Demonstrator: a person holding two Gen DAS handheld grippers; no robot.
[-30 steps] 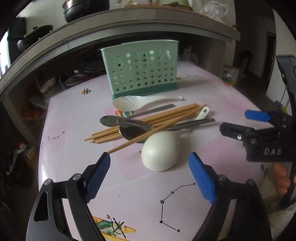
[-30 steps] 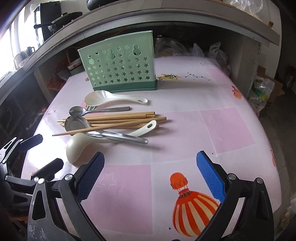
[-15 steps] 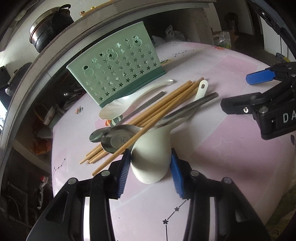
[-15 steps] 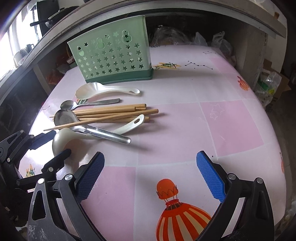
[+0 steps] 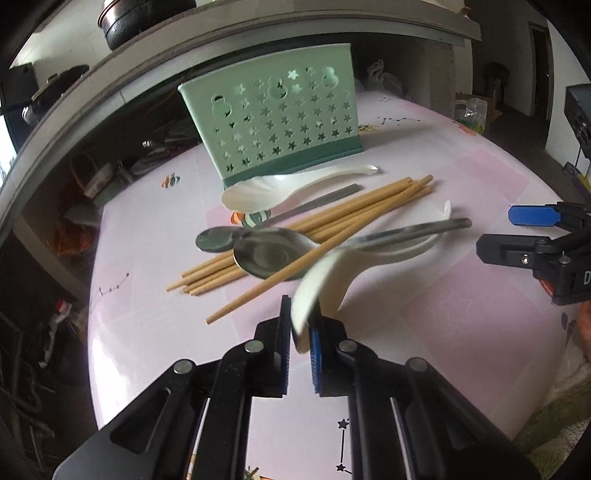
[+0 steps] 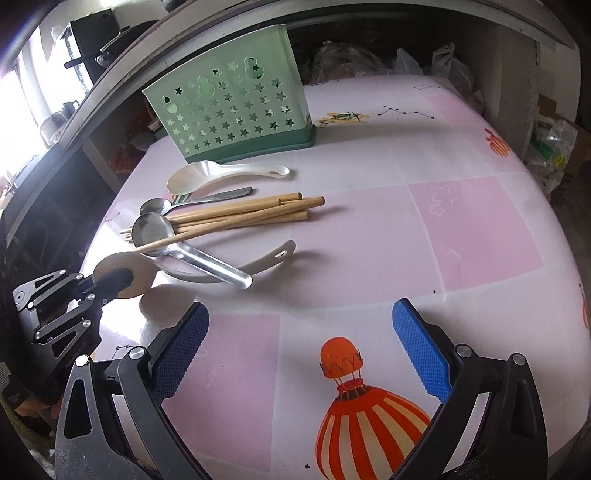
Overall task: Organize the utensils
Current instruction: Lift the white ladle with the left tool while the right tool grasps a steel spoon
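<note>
My left gripper [image 5: 300,332] is shut on the bowl of a cream ladle [image 5: 325,280], tipped on edge and lifted at that end; it also shows in the right wrist view [image 6: 125,275]. The ladle's handle runs under a steel spoon [image 5: 273,254] and wooden chopsticks [image 5: 332,225]. A white rice spoon [image 5: 280,188] and a smaller steel spoon [image 5: 218,240] lie behind. A green star-holed utensil holder [image 5: 277,114] stands at the back. My right gripper [image 6: 299,339] is open and empty over the near table, apart from the pile.
The pink patterned table [image 6: 424,240] has free room right of the pile. A shelf with pots [image 5: 144,18] overhangs the back. Bags and clutter [image 6: 554,144] sit past the table's right edge. The right gripper shows at the left wrist view's right edge [image 5: 532,236].
My left gripper closed from around the ladle bowl to a tight pinch, and the bowl tipped on edge and rose. The right gripper moved slightly closer to the table.
</note>
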